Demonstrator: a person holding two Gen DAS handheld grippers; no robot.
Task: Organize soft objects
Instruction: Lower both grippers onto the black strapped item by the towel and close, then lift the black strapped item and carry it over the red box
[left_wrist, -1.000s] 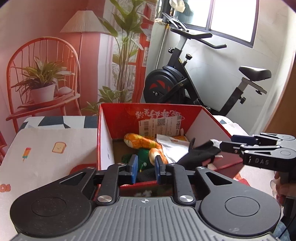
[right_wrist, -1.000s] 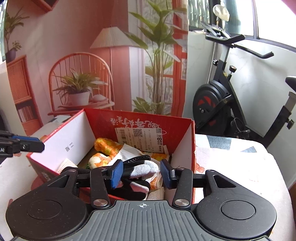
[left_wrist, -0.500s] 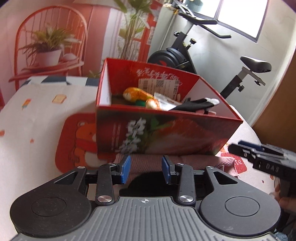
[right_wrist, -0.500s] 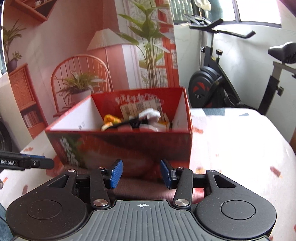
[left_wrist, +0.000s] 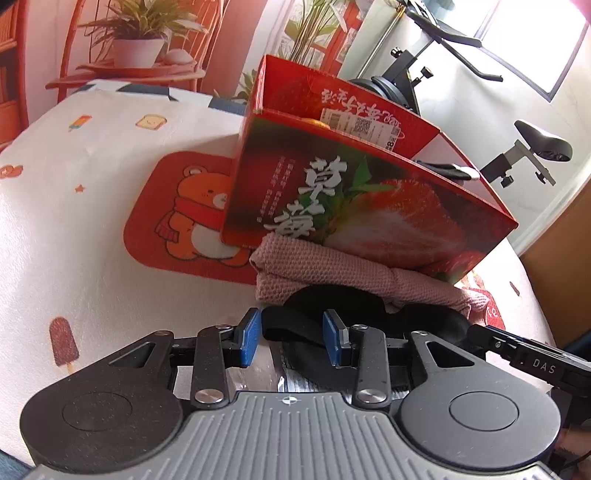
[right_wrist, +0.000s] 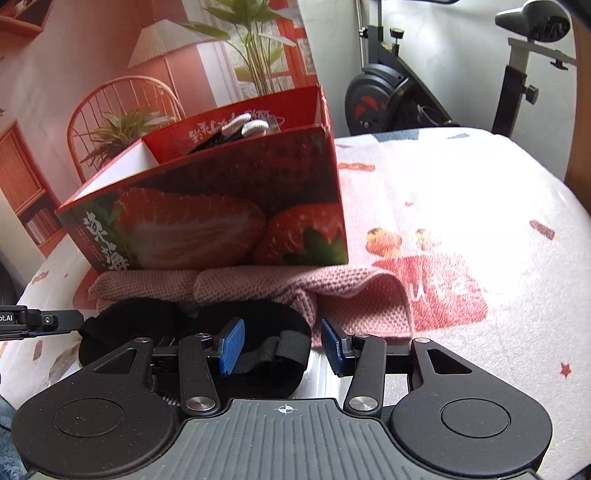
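Observation:
A black eye mask (left_wrist: 328, 297) lies on the table in front of a folded pink knitted cloth (left_wrist: 332, 266) and the red strawberry box (left_wrist: 369, 206). My left gripper (left_wrist: 291, 338) is open low over the mask's left strap end, which lies between the jaws without being pressed. In the right wrist view my right gripper (right_wrist: 282, 345) is open around the right end of the eye mask (right_wrist: 129, 317). Its pads stand apart from the strap. The pink knitted cloth (right_wrist: 351, 291) rests against the strawberry box (right_wrist: 207, 221). A black-and-white sock (right_wrist: 243, 125) pokes out of the box.
A red bear mat (left_wrist: 192, 214) lies under the box's left corner on the patterned tablecloth (left_wrist: 92, 184). A clear plastic wrapper (right_wrist: 321, 373) lies under the mask. An exercise bike (left_wrist: 406, 81) and a chair with a potted plant (left_wrist: 136, 48) stand behind the table.
Both grippers came down from above the box's opening to the table in front of it. The sock seen between the right jaws now lies in the box. The left jaws widened slightly.

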